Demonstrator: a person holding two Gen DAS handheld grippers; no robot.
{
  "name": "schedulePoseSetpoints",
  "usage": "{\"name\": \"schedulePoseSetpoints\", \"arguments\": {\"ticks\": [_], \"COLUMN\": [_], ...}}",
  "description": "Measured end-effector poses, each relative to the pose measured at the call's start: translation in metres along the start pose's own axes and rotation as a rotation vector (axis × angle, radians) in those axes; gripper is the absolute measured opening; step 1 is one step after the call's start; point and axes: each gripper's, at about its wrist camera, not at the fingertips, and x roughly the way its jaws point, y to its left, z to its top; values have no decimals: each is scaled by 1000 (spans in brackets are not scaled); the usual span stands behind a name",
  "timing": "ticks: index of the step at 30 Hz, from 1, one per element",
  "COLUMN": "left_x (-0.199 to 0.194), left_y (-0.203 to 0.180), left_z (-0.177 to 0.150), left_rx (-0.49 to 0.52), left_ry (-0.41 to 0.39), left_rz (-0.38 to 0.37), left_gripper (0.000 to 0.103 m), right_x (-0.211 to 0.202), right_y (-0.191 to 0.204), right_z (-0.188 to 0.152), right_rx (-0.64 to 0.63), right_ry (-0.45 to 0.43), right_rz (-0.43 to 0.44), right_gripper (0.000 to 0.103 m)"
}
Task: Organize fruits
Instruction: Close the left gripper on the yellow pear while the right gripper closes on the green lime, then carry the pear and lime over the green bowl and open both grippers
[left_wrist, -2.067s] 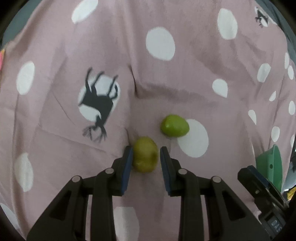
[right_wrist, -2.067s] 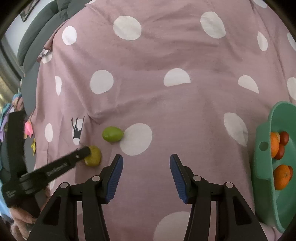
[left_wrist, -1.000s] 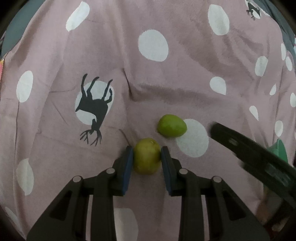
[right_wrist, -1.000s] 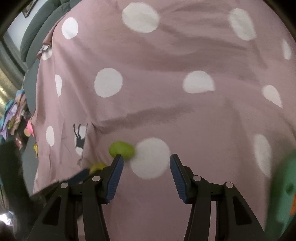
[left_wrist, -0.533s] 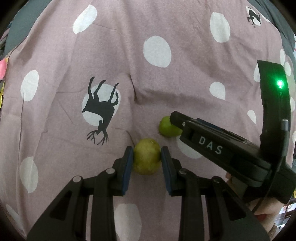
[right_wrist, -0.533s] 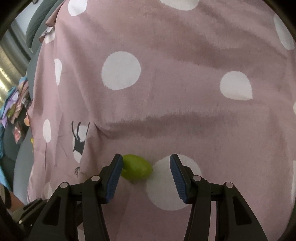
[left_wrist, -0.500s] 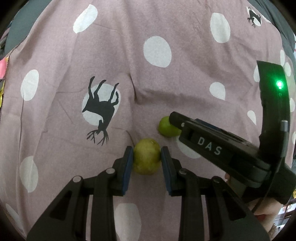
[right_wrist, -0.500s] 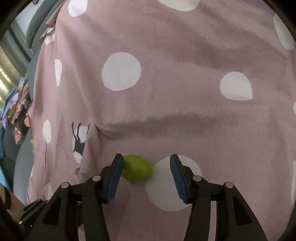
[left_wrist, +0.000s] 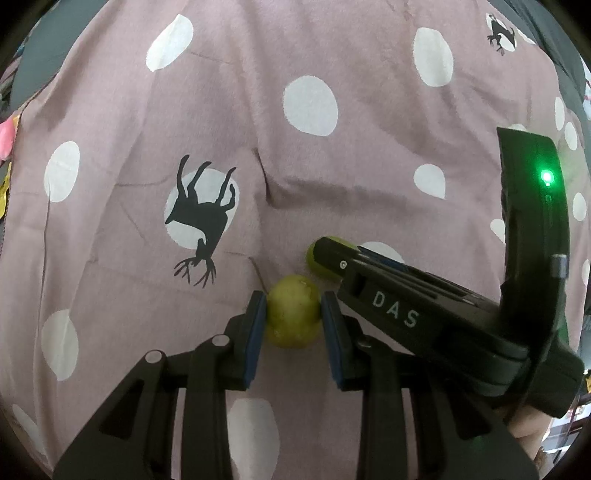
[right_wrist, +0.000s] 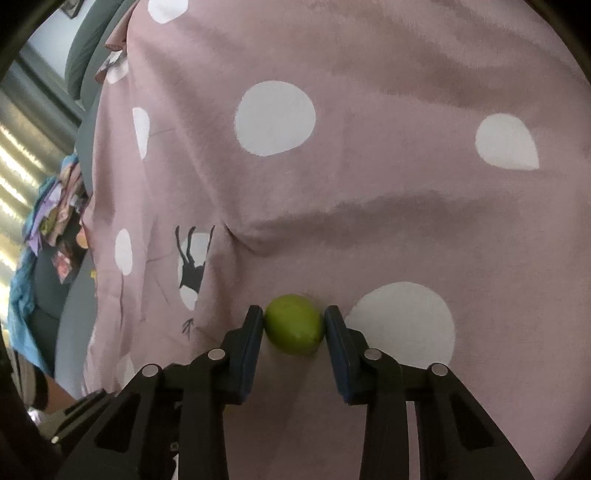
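The left tool (left_wrist: 293, 308) squeezes the yellow-green fruit (left_wrist: 293, 312). Only the right view shows the right tool (right_wrist: 294, 323) pinching the green fruit (right_wrist: 294, 325).

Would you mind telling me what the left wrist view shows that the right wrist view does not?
Only the left wrist view shows the yellow-green fruit pinched in the left claw, and the right claw's black body with its green light.

Only the right wrist view shows the right claw closed on the whole bright green fruit.

Both show the pink dotted cloth and its deer print.
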Motion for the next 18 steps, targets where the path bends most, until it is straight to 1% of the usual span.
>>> {"name": "schedulePoseSetpoints", "arguments": {"ticks": [3, 5, 8, 12, 18], "left_x": [-5, -8, -11, -22, -34], "left_y": [-2, -6, -15, -28, -56], "left_z": [-2, -3, -7, -14, -24], "left_rx": [6, 19, 40, 77, 156], "left_ry": [-8, -11, -18, -44, -73], "left_rz": [-8, -16, -20, -31, -71], "left_gripper": [30, 30, 30, 30, 30], "right_x": [-13, -30, -58, -93, -126], "right_y": [-4, -10, -15, -26, -44], "right_z": [-1, -2, -12, -33, -69], "right_rx": [14, 24, 40, 85, 173], "right_ry": [-22, -45, -94, -161, -229], "right_rz": [-27, -37, -79, -135, -155], "right_gripper": [36, 36, 36, 36, 36]}}
